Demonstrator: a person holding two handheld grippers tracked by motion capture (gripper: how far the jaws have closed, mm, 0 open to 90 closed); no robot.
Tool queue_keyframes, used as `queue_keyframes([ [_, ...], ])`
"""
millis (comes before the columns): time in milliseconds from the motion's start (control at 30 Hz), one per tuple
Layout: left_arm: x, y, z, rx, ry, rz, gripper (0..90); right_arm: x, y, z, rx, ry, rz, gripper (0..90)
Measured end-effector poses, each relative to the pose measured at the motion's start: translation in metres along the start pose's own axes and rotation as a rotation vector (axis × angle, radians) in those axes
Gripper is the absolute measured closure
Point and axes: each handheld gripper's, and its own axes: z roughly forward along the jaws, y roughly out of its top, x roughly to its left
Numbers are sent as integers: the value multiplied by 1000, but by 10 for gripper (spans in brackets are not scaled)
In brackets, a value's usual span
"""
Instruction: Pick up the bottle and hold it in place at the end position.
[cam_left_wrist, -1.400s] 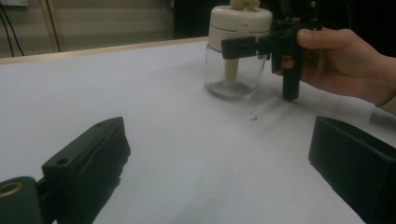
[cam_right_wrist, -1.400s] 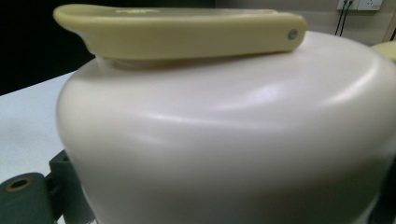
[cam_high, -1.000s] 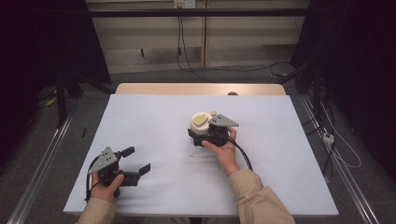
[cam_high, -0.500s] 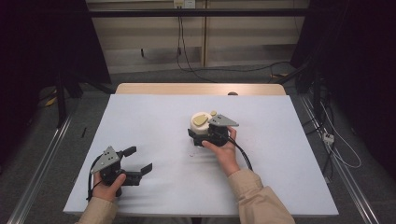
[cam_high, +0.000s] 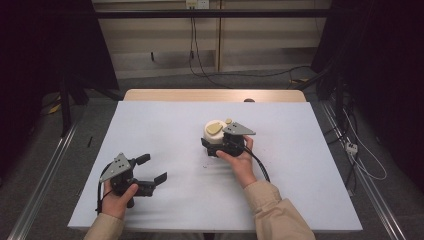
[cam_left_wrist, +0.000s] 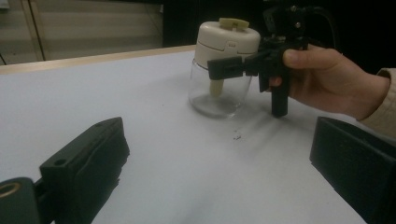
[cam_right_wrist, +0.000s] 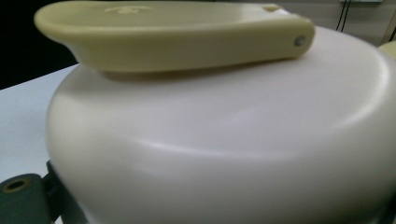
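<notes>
The white surface (cam_high: 165, 130) carries one thing, a glass jar (cam_left_wrist: 219, 91) with a cream lid (cam_left_wrist: 227, 41), standing upright a little right of the middle. The lid bears a yellow flip tab (cam_right_wrist: 168, 32) lying flat on top, and a pale stem hangs down inside the clear, seemingly empty glass. The right gripper (cam_high: 223, 145), held by the right hand (cam_high: 240, 161), stands on the near side of the jar with its jaws set around the lid: the left gripper view shows one black jaw lying across the lid's lower edge, and the right gripper view looks from very close at the lid's side wall. The jaws appear closed on the lid, though the actual contact on the far side is hidden. The left gripper (cam_high: 147, 175), in the left hand (cam_high: 117, 197), rests near the front left corner, well apart from the jar, its jaws wide and empty.

Judged from this, the step in hand is securing the jar by its lid. To do it well, the grip should sit level on the lid's wall, below the tab, so that nothing flips open. The glass is smooth and may slide or tip. The free left gripper can steady the glass body before any twisting or lifting.
</notes>
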Motion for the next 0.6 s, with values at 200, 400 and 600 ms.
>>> queue_keyframes([
  [200, -5, 6, 12, 8, -17, -3, 34, 0, 0, 0, 1, -1, 0, 61],
  [400, -8, 10, 21, 36, -22, -8, 34, 0, 0, 0, 1, -2, 0, 61],
  [600, -9, 13, 28, 49, -24, -13, 35, 0, 0, 0, 3, -3, 0, 61],
])
